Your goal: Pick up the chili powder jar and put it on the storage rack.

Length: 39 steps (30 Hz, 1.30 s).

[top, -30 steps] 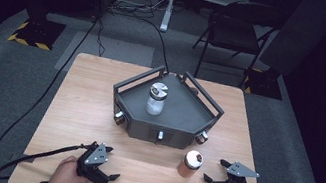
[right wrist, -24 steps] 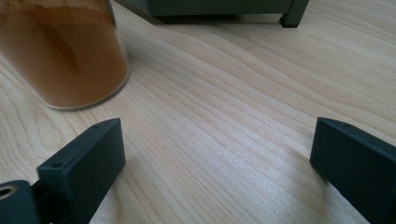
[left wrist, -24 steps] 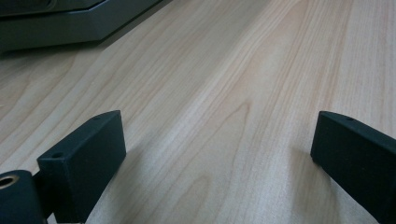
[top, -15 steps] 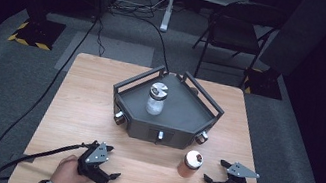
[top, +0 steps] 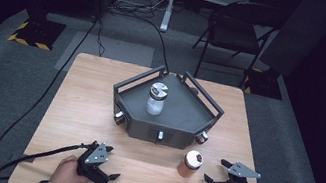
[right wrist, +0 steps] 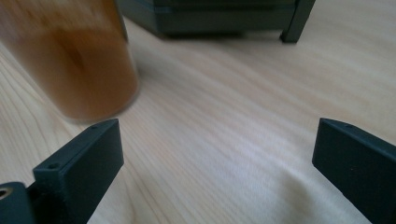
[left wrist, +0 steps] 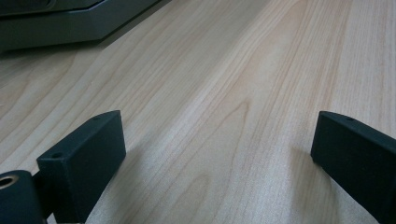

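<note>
Nothing has shifted since a second ago: the right tool (top: 218, 172) rests gaping wide and empty on the pale wooden worktop (top: 82, 107), just beside the small amber jar (top: 190, 163); the left tool (top: 108, 162), equally agape, holds nothing.

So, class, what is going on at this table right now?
A person rests a claw in each hand on the wooden table. The right claw sits open beside a small amber jar without touching it. The left claw is open over bare wood. A clear jar stands upright inside the dark angular tray behind them.
</note>
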Available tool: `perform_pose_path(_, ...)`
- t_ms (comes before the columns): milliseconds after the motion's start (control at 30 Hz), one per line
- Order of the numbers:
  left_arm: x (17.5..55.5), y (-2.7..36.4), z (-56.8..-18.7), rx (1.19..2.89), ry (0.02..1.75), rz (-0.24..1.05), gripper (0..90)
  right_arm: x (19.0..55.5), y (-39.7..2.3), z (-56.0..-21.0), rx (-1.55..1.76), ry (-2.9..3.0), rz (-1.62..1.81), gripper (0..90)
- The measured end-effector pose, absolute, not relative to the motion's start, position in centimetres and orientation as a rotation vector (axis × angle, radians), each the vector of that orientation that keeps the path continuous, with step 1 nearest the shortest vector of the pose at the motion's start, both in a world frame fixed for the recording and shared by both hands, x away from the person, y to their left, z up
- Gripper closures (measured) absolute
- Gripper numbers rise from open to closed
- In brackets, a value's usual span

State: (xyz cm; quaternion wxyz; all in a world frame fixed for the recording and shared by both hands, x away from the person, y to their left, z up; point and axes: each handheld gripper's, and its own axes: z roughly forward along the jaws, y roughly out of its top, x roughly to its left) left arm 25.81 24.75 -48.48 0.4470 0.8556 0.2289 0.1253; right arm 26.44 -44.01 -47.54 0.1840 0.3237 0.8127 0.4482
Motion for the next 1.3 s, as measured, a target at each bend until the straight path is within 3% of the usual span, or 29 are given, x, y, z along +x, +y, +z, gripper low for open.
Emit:
perform_pose_path(567, 25.8, 24.8, -48.5, 2.119, 0.567, 0.31, 3.0, 22.2, -43.3, -45.5, 0.734, 1.939, 1.505, 1.6)
perform_pose_path(933, 25.8, 24.7, -48.5, 2.118, 0.567, 0.31, 3.0, 22.4, -42.6, -44.8, 0.735, 1.967, 1.523, 1.6)
perform_pose_path(1300, 25.7, 24.7, -48.5, 2.118, 0.57, 0.312, 3.0, 23.2, -39.0, -43.1, 0.486, 2.11, 1.603, 1.6)
